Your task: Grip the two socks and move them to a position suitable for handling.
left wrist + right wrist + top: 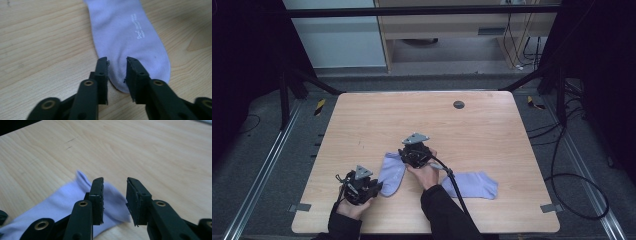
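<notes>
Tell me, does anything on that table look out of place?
Only slightly: the two lilac socks lie apart and at different angles, the left sock angled up the table, the right sock lying crosswise. Nothing looks torn or spilled.

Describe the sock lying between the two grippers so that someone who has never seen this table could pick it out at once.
Start at the wooden table and go to its near edge, where the person's two hands work. The sock lies flat between the left gripper and the right gripper, both with jaws apart. It is pale lilac with small white lettering, and lies left of the other lilac sock, which is crossed by the cable.
</notes>
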`<state>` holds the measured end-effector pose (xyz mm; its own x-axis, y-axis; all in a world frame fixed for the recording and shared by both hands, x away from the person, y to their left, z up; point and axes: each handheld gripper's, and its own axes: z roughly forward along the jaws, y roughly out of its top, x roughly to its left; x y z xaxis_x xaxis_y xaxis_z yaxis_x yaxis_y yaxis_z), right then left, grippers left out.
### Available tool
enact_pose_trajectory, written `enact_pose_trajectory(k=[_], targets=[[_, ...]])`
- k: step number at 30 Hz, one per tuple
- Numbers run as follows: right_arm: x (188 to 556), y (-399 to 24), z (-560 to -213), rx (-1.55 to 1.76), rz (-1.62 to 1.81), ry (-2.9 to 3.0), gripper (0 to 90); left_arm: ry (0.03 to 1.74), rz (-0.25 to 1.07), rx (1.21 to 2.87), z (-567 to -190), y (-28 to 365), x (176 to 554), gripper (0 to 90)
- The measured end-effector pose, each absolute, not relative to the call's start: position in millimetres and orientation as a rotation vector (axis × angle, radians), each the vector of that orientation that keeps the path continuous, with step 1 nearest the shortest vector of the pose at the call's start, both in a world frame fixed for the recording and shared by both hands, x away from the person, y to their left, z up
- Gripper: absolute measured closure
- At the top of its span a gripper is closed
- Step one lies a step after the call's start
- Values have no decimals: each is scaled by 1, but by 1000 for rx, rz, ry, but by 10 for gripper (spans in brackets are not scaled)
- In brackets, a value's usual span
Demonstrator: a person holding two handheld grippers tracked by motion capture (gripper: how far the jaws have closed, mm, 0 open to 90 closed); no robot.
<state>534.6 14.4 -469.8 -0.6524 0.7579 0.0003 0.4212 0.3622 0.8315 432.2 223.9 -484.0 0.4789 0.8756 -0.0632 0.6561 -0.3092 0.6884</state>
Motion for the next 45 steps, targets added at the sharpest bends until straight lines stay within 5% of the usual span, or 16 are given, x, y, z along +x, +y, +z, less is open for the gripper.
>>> enact_pose_trajectory(k=[13,22,28,37,45], targets=[[551,9,-493,1097,1097,2335,688,1309,399,2078,-488,223,434,673],[551,11,-500,1102,1043,2362,877,1303,387,2109,-489,220,436,821],[549,11,-498,1107,1033,2373,898,1294,371,2108,-489,220,437,861],[516,-9,-467,1051,1189,2380,899,1336,464,2006,-472,241,440,872],[481,-11,-476,1052,1194,2476,898,1394,525,2008,-474,252,458,871]])
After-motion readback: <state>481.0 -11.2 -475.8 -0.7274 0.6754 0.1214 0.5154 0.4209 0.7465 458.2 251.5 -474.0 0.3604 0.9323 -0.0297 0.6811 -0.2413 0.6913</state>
